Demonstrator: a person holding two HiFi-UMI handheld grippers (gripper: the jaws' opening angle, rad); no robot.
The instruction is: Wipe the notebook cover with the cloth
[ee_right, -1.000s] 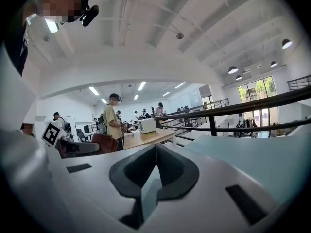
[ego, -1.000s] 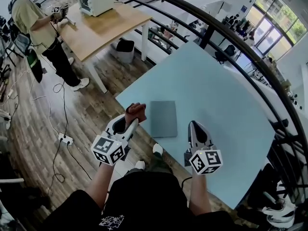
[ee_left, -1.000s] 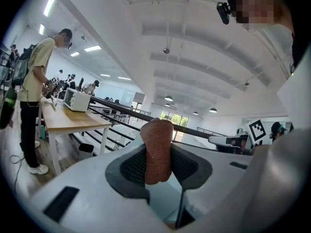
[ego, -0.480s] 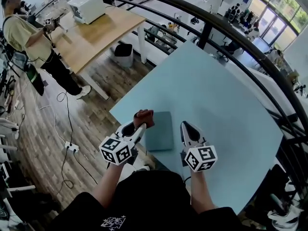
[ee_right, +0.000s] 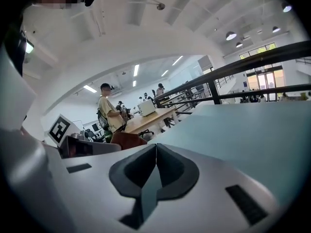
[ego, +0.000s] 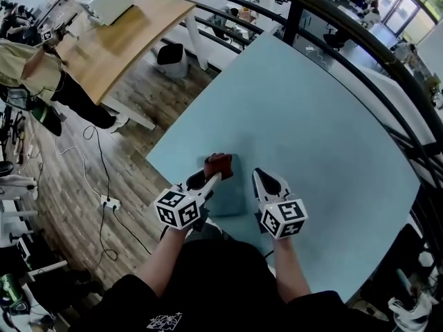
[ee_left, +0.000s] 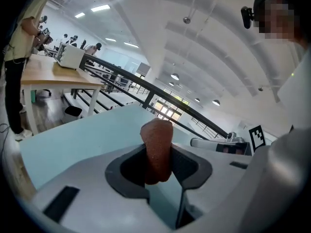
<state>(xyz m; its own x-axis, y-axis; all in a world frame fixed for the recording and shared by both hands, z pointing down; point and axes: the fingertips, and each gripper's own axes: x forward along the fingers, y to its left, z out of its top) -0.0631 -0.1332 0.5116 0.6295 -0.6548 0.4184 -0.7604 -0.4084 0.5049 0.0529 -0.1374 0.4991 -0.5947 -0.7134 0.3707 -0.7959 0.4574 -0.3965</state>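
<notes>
A grey-blue notebook [ego: 232,192] lies flat on the pale blue table [ego: 311,123] near its front edge. My left gripper [ego: 216,172] is shut on a reddish-brown cloth [ego: 218,163], which sticks out past the jaw tips [ee_left: 158,144] over the notebook's left far corner. My right gripper [ego: 261,176] is shut with nothing in it, its tip at the notebook's right edge. In the right gripper view its jaws [ee_right: 155,147] meet in a thin line, and the cloth [ee_right: 127,140] shows to the left beside the left gripper's body.
A dark railing [ego: 387,61] curves round the table's far side. Below to the left are a wooden floor with cables [ego: 104,185], a wooden table [ego: 124,33] with a white box [ego: 105,0], a bin [ego: 169,55] and a standing person [ego: 41,68].
Both grippers have come closer to the table's front edge over the notebook; the left one with the cloth has moved from off the notebook's left side onto its corner.
</notes>
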